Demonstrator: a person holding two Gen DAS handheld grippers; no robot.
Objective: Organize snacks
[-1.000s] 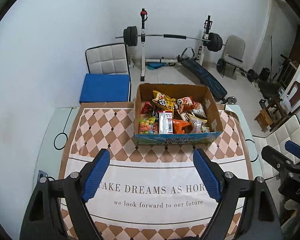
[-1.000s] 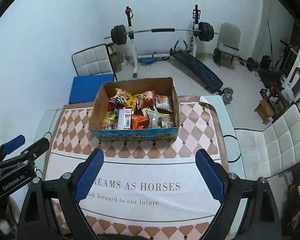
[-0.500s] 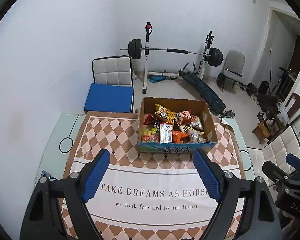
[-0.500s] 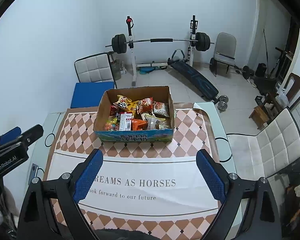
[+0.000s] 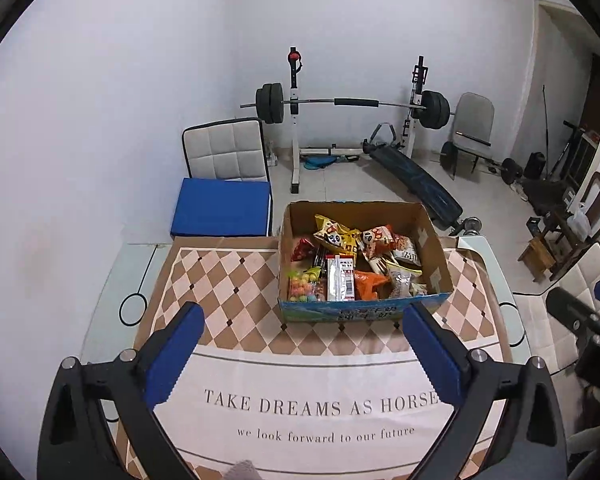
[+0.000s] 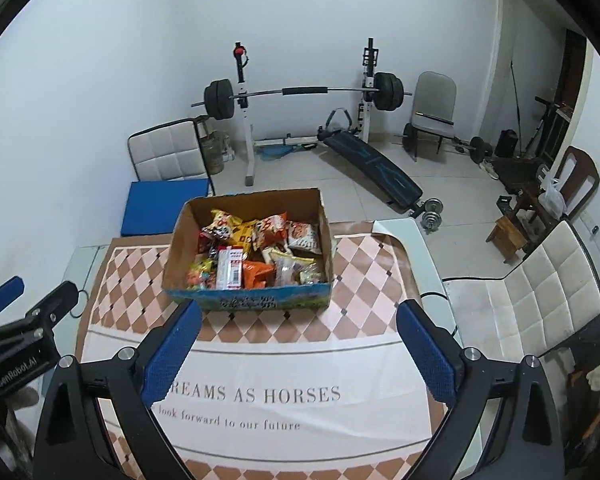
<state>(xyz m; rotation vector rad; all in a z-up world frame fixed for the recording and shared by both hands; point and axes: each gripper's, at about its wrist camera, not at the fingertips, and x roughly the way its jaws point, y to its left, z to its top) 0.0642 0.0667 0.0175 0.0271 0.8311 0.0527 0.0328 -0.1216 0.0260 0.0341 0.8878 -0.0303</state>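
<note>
Distance from the open brown cardboard box [image 5: 362,276] of mixed snack packets [image 5: 342,264] on the checked tablecloth [image 5: 236,280] is seen increased, both left gripper [image 5: 300,346] and right gripper [image 6: 298,338] being drawn back and up, spread wide, empty, which suits packets all boxed.

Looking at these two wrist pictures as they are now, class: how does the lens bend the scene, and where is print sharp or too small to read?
Left wrist view: fisheye bows the wall and darkens the corners; the tablecloth lettering is sharp, while the cardboard box front print is too small to read. Right wrist view: same bowing, even soft light, no glare; the open right tongs loom large.
</note>
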